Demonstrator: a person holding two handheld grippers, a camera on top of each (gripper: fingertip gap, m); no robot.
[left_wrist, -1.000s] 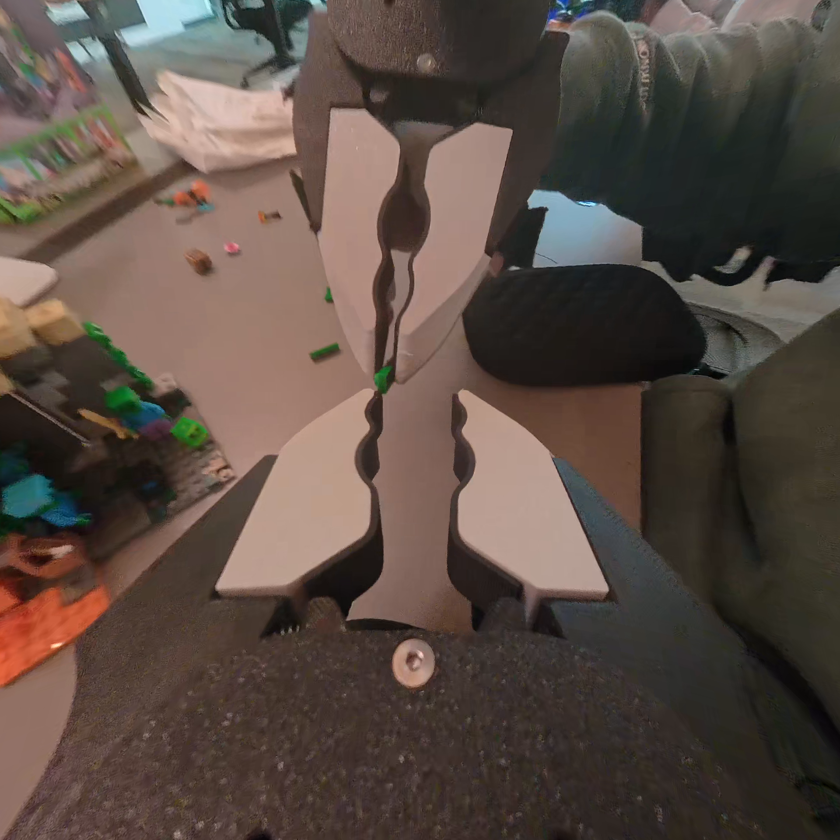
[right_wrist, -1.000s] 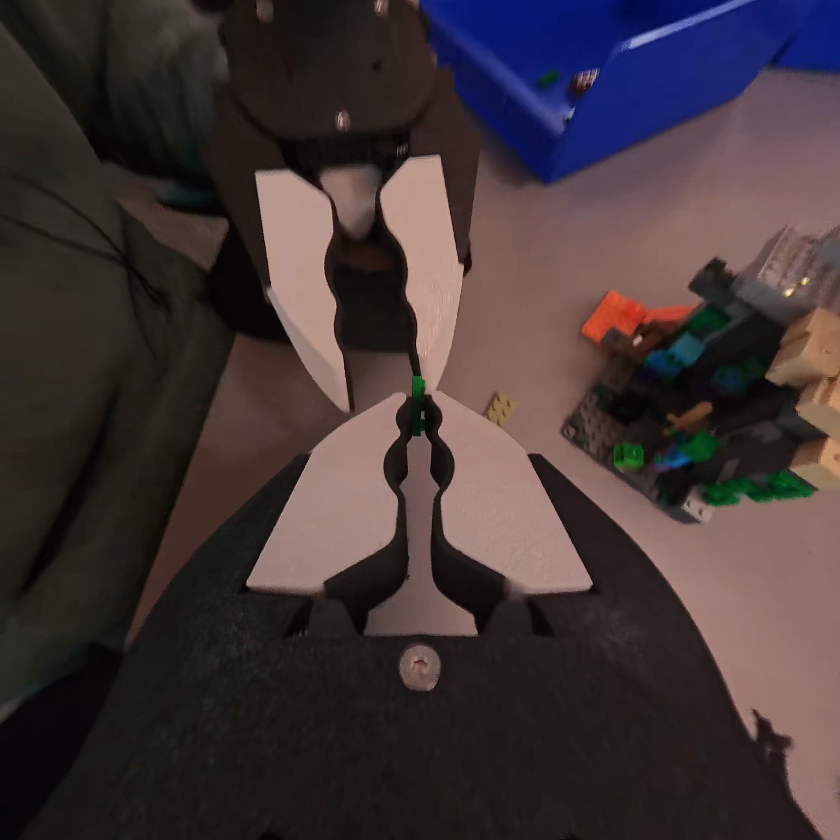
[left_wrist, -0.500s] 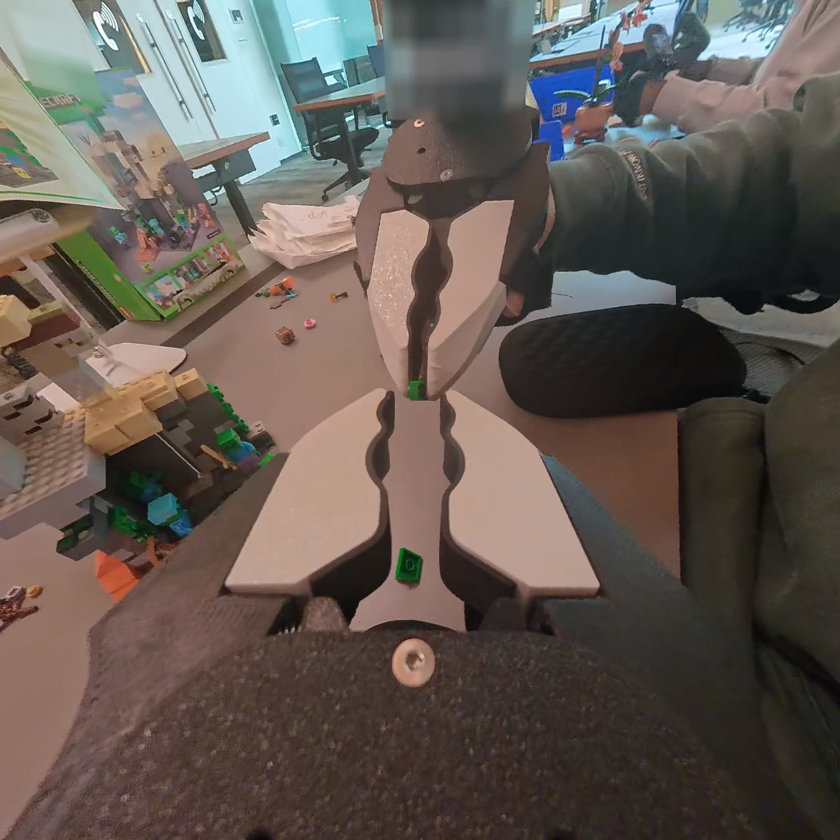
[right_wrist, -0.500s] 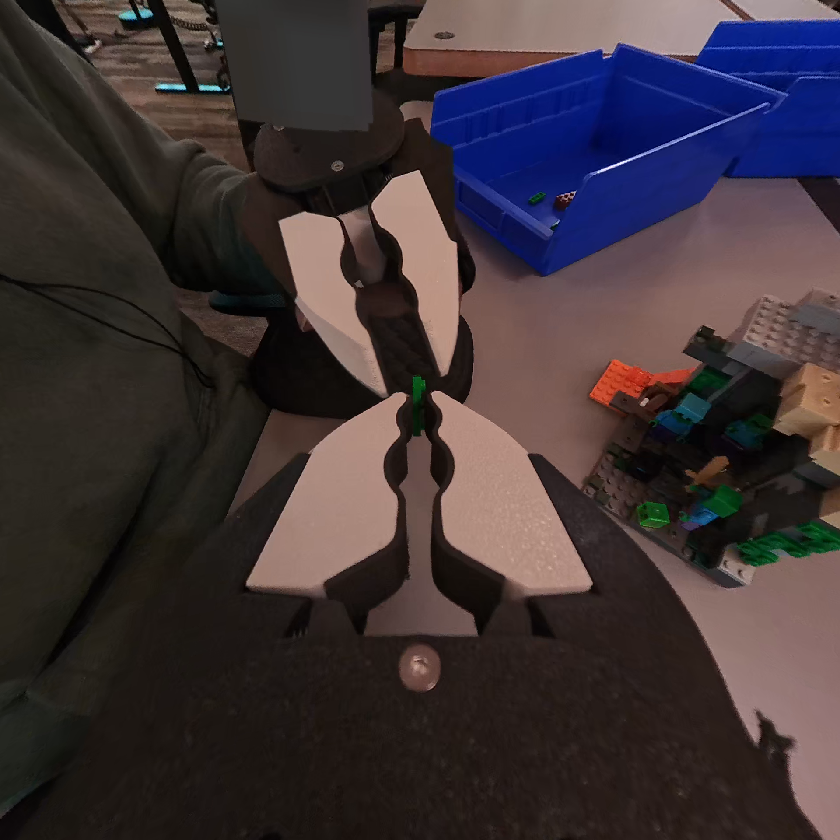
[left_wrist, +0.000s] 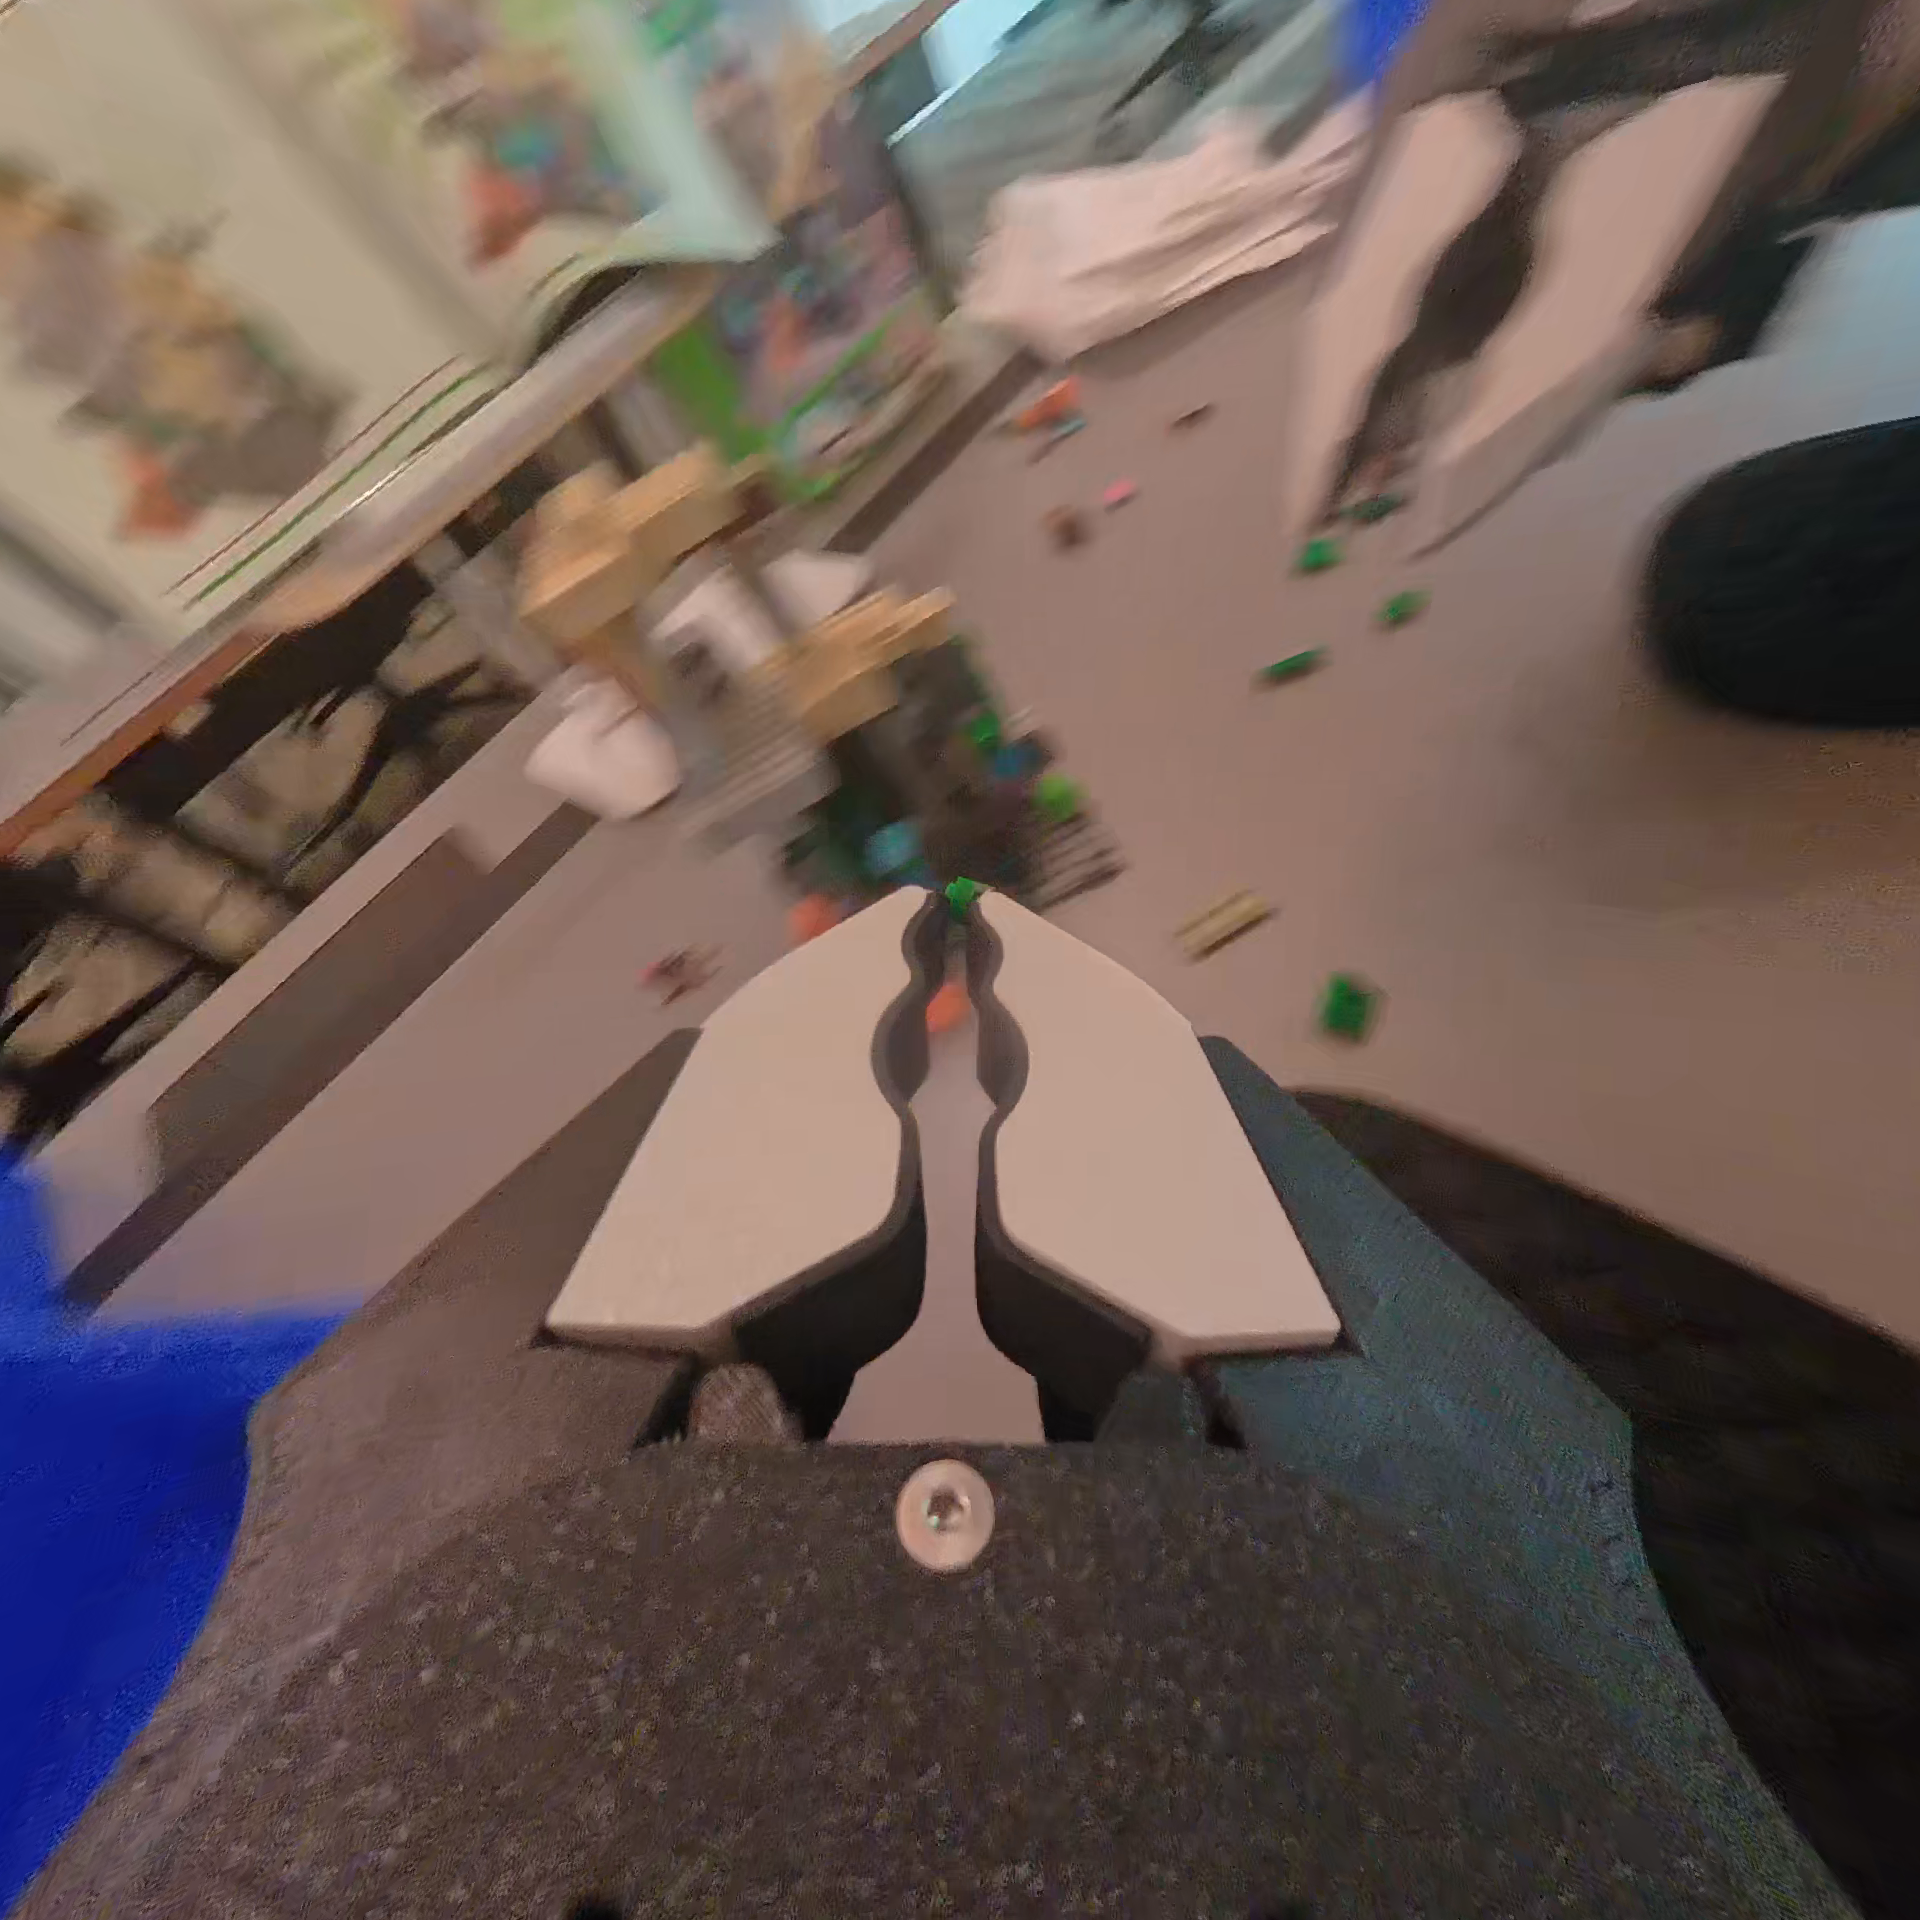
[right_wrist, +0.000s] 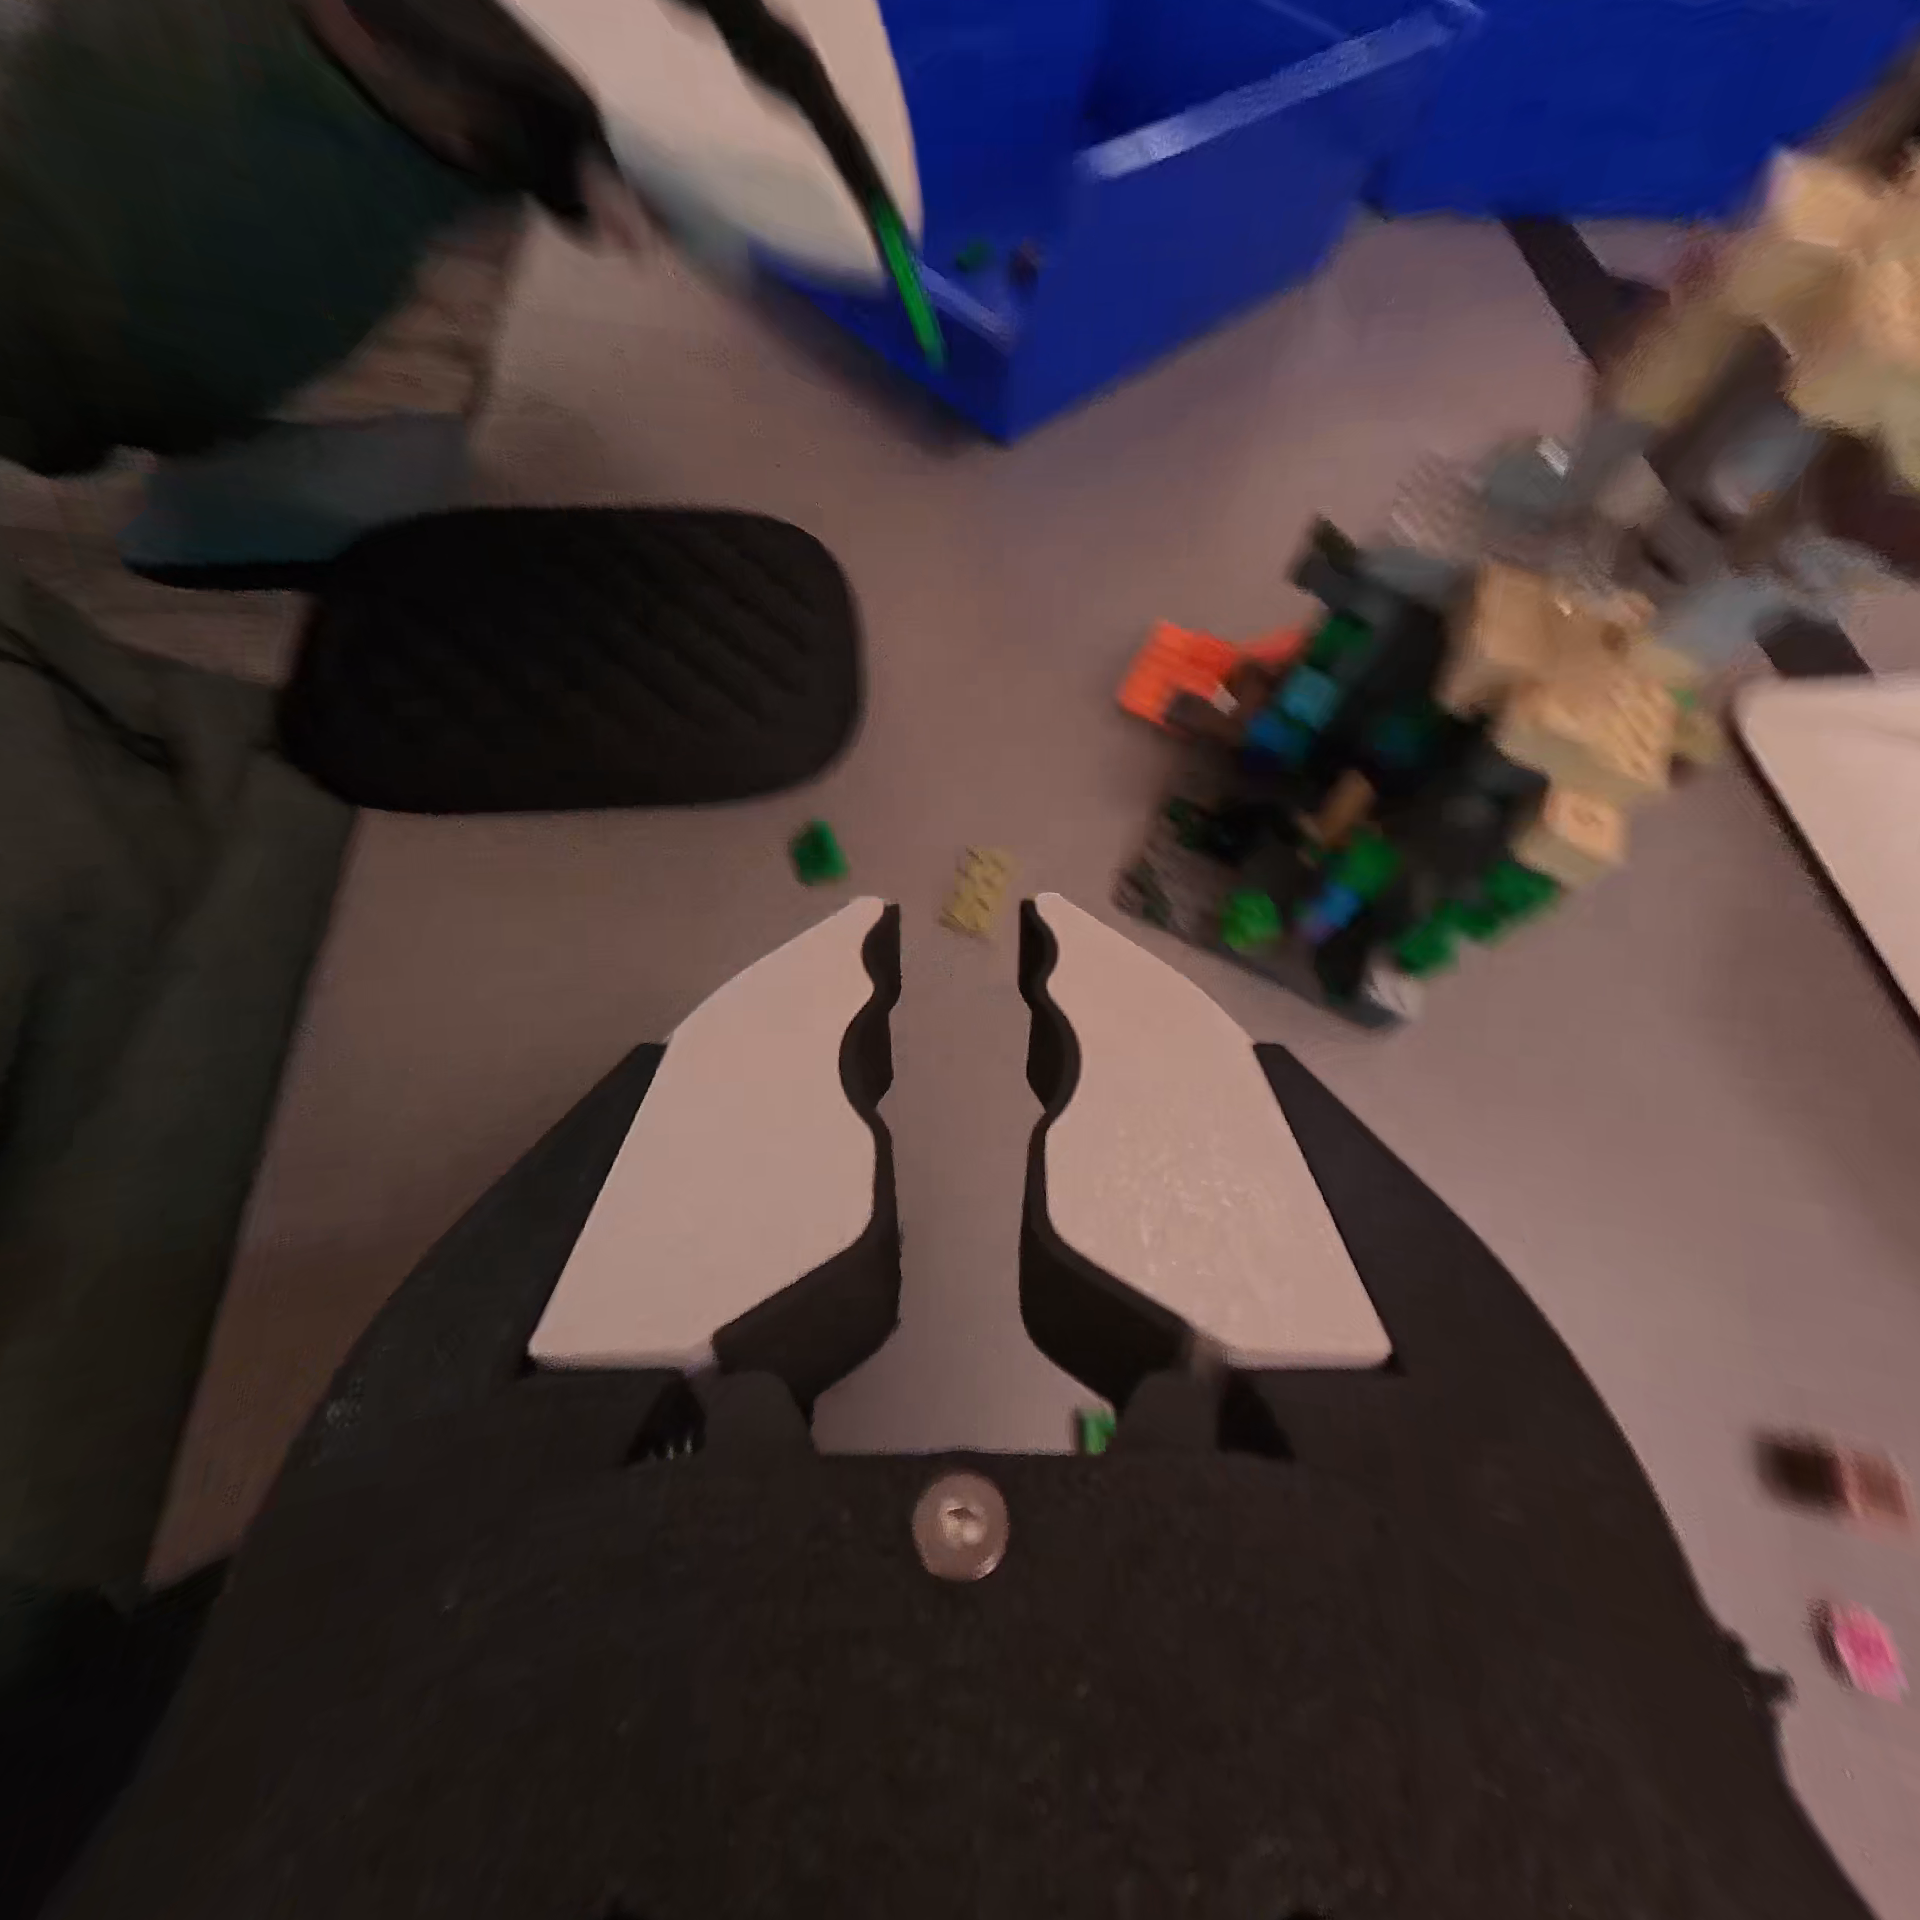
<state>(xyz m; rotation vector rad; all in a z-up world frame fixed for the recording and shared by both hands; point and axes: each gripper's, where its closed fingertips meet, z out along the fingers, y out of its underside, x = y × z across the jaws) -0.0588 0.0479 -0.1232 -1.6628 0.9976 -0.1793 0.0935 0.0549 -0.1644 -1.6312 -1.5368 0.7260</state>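
Green piece (left_wrist: 964, 896) pinched at left gripper (left_wrist: 956, 914) fingertips only; right gripper (right_wrist: 958, 914) parted, empty, above desk (right_wrist: 644, 935). Shallow grip, may slip.

A blue bin (right_wrist: 1195, 239) sits behind a brick model (right_wrist: 1455, 769) (blurred), near a black pad (right_wrist: 571, 660).
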